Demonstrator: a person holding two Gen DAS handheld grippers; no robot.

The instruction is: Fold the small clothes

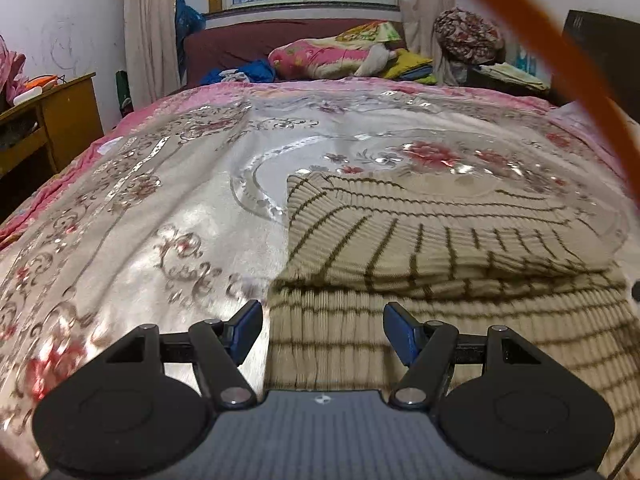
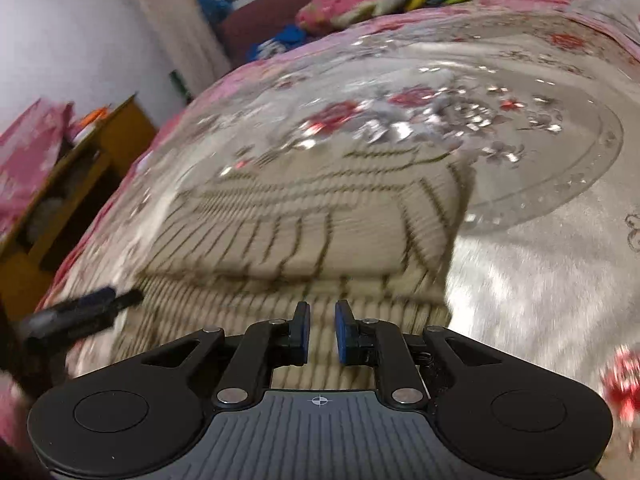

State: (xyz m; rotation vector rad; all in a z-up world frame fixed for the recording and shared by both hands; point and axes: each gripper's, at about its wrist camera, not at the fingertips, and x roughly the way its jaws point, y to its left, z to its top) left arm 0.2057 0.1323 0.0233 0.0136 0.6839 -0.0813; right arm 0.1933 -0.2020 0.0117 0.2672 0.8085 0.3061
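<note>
The left gripper (image 1: 323, 330) hovers with its jaws wide apart and nothing between them, straddling the near left edge of the sweater (image 1: 440, 248). That placing looks meant to take the hem for another fold. The right gripper (image 2: 322, 332) has its jaws nearly together with a narrow gap; no cloth appears pinched there, though blur makes this uncertain. It hangs over the sweater's near edge, toward the right side.

The cream sweater with dark grid lines lies on the bed (image 1: 160, 200), on a shiny floral bedspread, its far part already doubled over the near part, so a fold seems partly done. No container holds any of the clothing. A wooden cabinet (image 1: 68, 116) stands beside the bed; what sits on it is too small to tell.
</note>
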